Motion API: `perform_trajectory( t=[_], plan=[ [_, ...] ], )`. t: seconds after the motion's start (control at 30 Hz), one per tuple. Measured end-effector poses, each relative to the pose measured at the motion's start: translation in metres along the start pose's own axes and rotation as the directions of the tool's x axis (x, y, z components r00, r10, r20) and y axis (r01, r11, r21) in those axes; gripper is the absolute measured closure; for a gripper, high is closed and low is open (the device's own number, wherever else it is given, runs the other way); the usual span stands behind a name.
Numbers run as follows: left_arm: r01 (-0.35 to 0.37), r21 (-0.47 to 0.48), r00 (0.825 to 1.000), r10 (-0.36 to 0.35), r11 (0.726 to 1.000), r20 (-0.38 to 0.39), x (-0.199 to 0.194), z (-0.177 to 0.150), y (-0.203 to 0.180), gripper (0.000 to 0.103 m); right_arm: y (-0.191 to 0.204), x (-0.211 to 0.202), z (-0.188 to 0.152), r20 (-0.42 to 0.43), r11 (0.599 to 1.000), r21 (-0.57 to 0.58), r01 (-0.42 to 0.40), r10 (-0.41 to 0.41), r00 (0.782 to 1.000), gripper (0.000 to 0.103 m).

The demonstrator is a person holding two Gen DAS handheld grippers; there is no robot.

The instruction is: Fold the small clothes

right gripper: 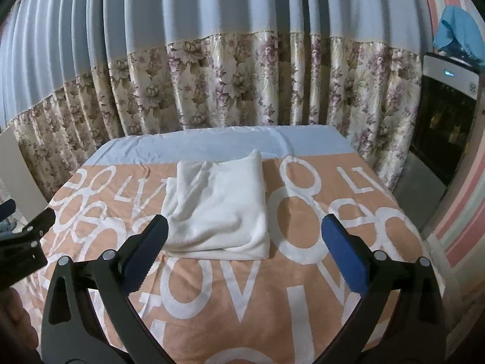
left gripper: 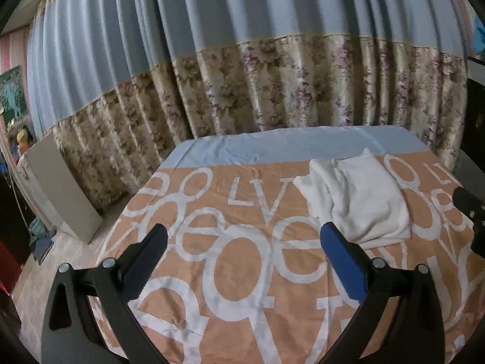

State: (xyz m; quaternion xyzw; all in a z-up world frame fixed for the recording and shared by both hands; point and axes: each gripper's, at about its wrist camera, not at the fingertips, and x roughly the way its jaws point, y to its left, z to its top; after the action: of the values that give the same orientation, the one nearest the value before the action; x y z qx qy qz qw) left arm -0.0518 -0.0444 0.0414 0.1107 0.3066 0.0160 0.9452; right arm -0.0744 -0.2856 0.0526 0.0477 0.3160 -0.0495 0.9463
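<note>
Right wrist view: white folded garment [right gripper: 221, 209] lies on the bed [right gripper: 303, 303]; both grippers' fingers spread, empty; best press its loose left edge flat.

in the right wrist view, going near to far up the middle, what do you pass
right gripper → folded white garment → peach lettered bedspread far part → pale blue sheet strip → floral curtain band → blue curtain

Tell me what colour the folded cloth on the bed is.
White; the folded cloth shows best in the right wrist view.
</note>
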Motion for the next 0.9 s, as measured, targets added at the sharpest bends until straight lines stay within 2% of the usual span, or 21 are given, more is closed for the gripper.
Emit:
perform_trajectory(
  t=[0.13, 0.27, 0.33, 0.47, 0.9],
  plan=[
    [0.061, -0.005, 0.998, -0.061, 0.998, -0.006, -0.006, 0.001, -0.001, 0.002, 0.000, -0.007, 0.002, 0.010, 1.000, -0.002, 0.025, -0.025, 1.000, 0.003],
    [0.165, -0.069, 0.986, -0.166, 0.984, -0.011, -0.009, 0.005, 0.009, 0.002, -0.002, -0.018, 0.004, 0.023, 0.999, 0.011, 0.034, -0.035, 0.999, 0.003],
    [0.185, -0.095, 0.982, -0.187, 0.978, -0.008, -0.010, 0.008, 0.015, 0.002, -0.001, -0.024, 0.006, 0.034, 0.999, 0.003, 0.045, -0.045, 0.998, 0.003],
    [0.146, -0.108, 0.989, -0.145, 0.983, 0.019, -0.018, 0.016, 0.025, 0.002, 0.003, -0.032, 0.009, 0.057, 0.998, -0.023, 0.066, -0.065, 0.996, 0.003],
    [0.130, -0.113, 0.991, -0.127, 0.985, 0.034, -0.030, 0.019, 0.028, 0.002, 0.005, -0.045, 0.019, 0.068, 0.997, -0.030, 0.074, -0.072, 0.995, 0.003]
  ],
)
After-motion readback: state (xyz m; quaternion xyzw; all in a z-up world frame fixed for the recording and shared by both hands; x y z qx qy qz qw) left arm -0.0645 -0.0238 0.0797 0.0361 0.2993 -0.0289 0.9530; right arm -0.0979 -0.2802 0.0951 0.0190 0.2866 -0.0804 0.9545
